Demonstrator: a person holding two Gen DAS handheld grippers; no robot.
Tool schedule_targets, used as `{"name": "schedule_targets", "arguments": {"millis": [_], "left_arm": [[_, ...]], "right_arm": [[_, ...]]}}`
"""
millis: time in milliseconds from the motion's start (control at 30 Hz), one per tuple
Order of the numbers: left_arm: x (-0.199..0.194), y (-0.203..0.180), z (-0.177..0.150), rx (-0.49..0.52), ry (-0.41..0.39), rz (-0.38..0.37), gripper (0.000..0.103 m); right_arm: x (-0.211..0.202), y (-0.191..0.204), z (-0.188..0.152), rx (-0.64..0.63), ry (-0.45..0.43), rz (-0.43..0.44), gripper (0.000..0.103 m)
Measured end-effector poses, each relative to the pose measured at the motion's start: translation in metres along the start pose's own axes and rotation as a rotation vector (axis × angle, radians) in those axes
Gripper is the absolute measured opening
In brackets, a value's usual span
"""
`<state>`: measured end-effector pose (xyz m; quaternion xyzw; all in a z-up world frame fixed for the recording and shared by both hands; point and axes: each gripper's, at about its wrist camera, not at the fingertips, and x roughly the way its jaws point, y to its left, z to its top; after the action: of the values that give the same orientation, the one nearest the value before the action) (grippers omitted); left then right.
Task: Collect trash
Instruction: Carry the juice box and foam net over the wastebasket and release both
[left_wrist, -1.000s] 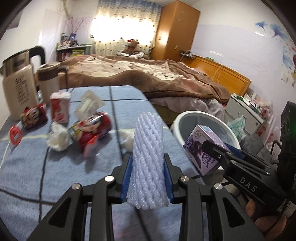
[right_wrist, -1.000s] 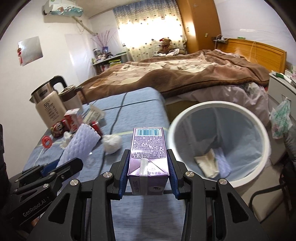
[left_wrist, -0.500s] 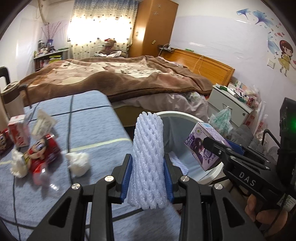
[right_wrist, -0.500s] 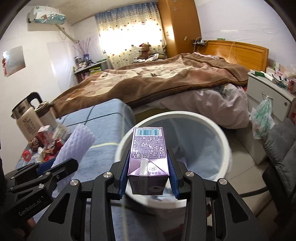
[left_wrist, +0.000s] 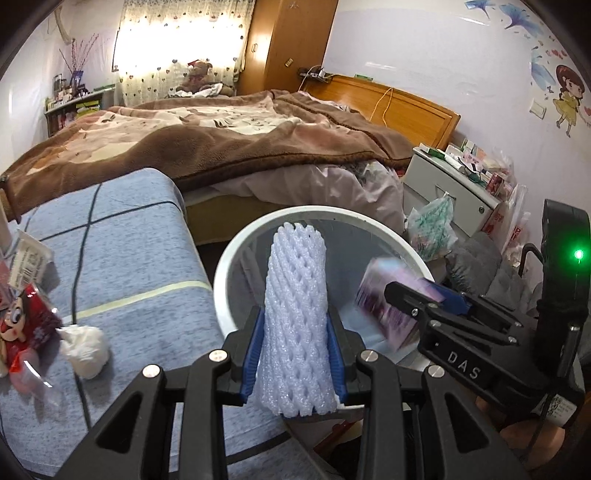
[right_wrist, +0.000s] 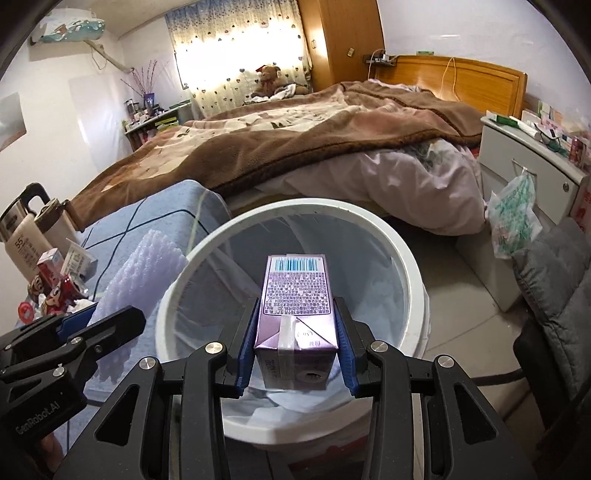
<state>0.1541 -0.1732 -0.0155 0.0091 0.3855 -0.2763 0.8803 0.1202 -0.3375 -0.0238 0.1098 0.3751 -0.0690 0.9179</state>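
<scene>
While your left gripper (left_wrist: 295, 358) clamps the foam sleeve (left_wrist: 295, 317) upright, long axis vertical, your right gripper (right_wrist: 295, 350) grips the purple carton (right_wrist: 295, 302), barcode end forward, over the bin (right_wrist: 413, 280).

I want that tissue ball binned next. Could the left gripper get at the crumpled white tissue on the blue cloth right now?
Probably not yet: the left gripper is shut on the foam net sleeve, so its jaws are full. The tissue itself lies uncovered nearby.

A blue checked tabletop (left_wrist: 122, 258) is seen carrying a crumpled white tissue (left_wrist: 85, 346), red cartoon-printed wrappers (left_wrist: 26, 325), a small red carton (right_wrist: 50, 263) and two kettles (right_wrist: 26, 229). A white bin (right_wrist: 406, 258) is stood on the floor (right_wrist: 476, 306) beside it.
</scene>
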Motion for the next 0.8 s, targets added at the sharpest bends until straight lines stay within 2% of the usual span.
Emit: {"name": "schedule_targets", "arguments": {"millis": [67, 100, 133, 167, 533, 667, 800], "left_arm": [[0.004, 0.0, 0.0, -0.012, 0.017, -0.01, 0.037], [0.005, 0.0, 0.0, -0.013, 0.017, -0.007, 0.041], [0.005, 0.0, -0.001, -0.015, 0.016, -0.004, 0.051], [0.006, 0.001, -0.001, -0.018, 0.017, -0.004, 0.054], [-0.009, 0.008, -0.004, -0.032, -0.015, 0.003, 0.054], [-0.024, 0.014, -0.008, -0.028, -0.051, 0.046, 0.054], [-0.039, 0.026, -0.013, -0.059, -0.072, 0.059, 0.054]], "right_arm": [[0.003, -0.003, 0.0, -0.002, 0.007, -0.003, 0.04], [0.004, -0.005, -0.001, 0.0, 0.009, -0.013, 0.046], [0.004, -0.005, -0.001, -0.001, 0.008, -0.011, 0.055], [0.003, -0.006, -0.001, -0.001, 0.006, -0.004, 0.057], [-0.007, -0.006, -0.002, 0.032, -0.029, 0.018, 0.058], [-0.016, 0.004, -0.002, 0.024, -0.049, 0.04, 0.058], [-0.023, 0.017, -0.003, 0.007, -0.062, 0.068, 0.058]]}}
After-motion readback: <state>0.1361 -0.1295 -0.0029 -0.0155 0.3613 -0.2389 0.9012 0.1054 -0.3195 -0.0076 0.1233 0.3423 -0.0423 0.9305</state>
